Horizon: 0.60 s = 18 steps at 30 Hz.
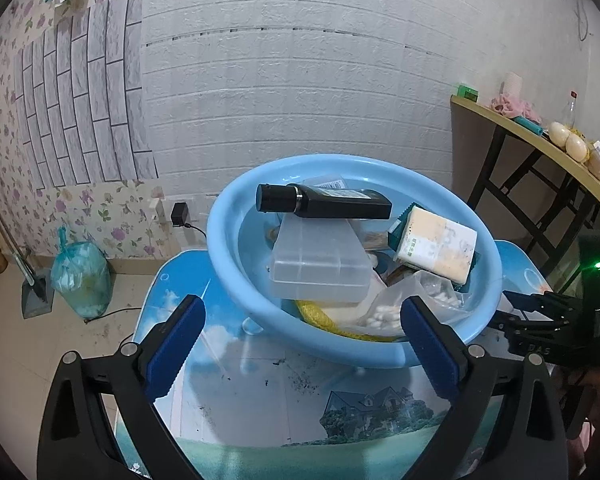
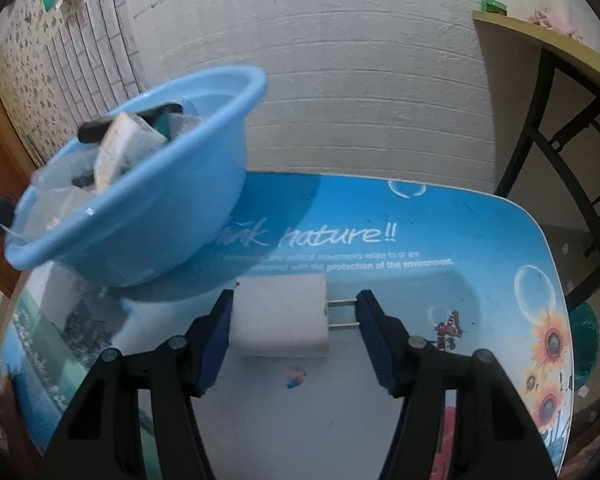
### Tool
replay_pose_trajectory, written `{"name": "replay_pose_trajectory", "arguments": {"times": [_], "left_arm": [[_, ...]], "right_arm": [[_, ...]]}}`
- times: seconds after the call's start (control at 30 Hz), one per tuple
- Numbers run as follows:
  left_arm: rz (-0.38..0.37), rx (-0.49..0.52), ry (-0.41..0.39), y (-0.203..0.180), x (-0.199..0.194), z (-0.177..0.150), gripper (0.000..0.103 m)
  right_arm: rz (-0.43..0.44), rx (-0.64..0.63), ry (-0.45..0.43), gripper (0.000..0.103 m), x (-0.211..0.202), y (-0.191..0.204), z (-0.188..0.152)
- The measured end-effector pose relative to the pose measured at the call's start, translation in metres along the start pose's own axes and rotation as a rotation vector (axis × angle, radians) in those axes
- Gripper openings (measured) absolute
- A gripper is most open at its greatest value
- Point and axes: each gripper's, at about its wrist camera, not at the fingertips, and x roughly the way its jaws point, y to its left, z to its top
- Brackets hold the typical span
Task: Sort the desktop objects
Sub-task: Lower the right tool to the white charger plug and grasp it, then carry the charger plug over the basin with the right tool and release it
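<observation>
The left gripper (image 1: 300, 344) is open and empty, facing the blue basin (image 1: 236, 256) on the worktop (image 1: 260, 400). The basin already holds a black bottle (image 1: 324, 202), a clear box (image 1: 320, 268), a carton (image 1: 436, 248) and bags, so sorting appears nearly done. The right gripper (image 2: 294, 326) grips a white plug adapter (image 2: 280, 316) lengthwise, prongs against one finger; it remains outside the basin.

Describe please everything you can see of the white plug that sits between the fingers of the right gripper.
The white charger plug is a smooth, rounded plastic block with two metal prongs pointing sideways. It sits crosswise in the right gripper, which is shut on it: one pad presses its flat end, the other meets the prong tips. The blue table is below; contact with it is unclear.
</observation>
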Motion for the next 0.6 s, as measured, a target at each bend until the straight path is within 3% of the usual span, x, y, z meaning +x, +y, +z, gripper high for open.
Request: {"name": "replay_pose_trajectory", "arguments": {"times": [0.13, 0.47, 0.6], "left_arm": [[-0.007, -0.005, -0.003, 0.001, -0.001, 0.0, 0.099], [-0.006, -0.013, -0.031, 0.006, -0.008, 0.006, 0.099], [-0.001, -0.029, -0.033, 0.011, -0.007, 0.005, 0.099]], "right_arm": [[0.028, -0.021, -0.057, 0.06, -0.02, 0.011, 0.006], [0.006, -0.021, -0.186, 0.06, -0.059, 0.021, 0.031], [0.063, -0.057, -0.207, 0.06, -0.065, 0.037, 0.04]]}}
